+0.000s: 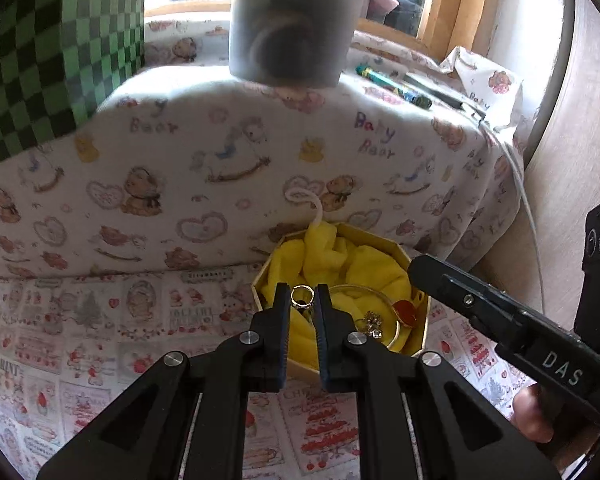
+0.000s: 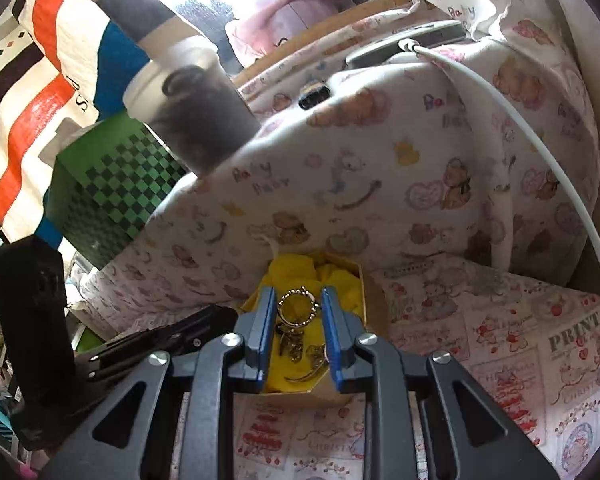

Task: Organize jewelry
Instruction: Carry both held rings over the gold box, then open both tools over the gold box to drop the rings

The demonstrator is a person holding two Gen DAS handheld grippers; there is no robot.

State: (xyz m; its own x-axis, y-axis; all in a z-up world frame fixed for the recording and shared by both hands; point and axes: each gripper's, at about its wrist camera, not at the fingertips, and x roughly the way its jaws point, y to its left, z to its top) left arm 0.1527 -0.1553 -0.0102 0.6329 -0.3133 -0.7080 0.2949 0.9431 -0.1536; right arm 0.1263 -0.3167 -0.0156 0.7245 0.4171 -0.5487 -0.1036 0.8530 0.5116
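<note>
Left gripper (image 1: 302, 294) clamps a gold ring (image 1: 302, 295); right gripper (image 2: 299, 300) clamps a beaded ring (image 2: 298, 306).

Box (image 1: 418, 322) open above; pillow (image 1: 260, 152) walls far side (touching rim); right gripper (image 1: 420, 268) crowds right edge.

We seem to be in a home, likely a bedroom: a Baby Bear print blanket (image 1: 260, 152) covers a cushion, a patchwork bedsheet (image 1: 80, 340) lies below, and a wooden window frame (image 1: 452, 4) sits behind.
</note>
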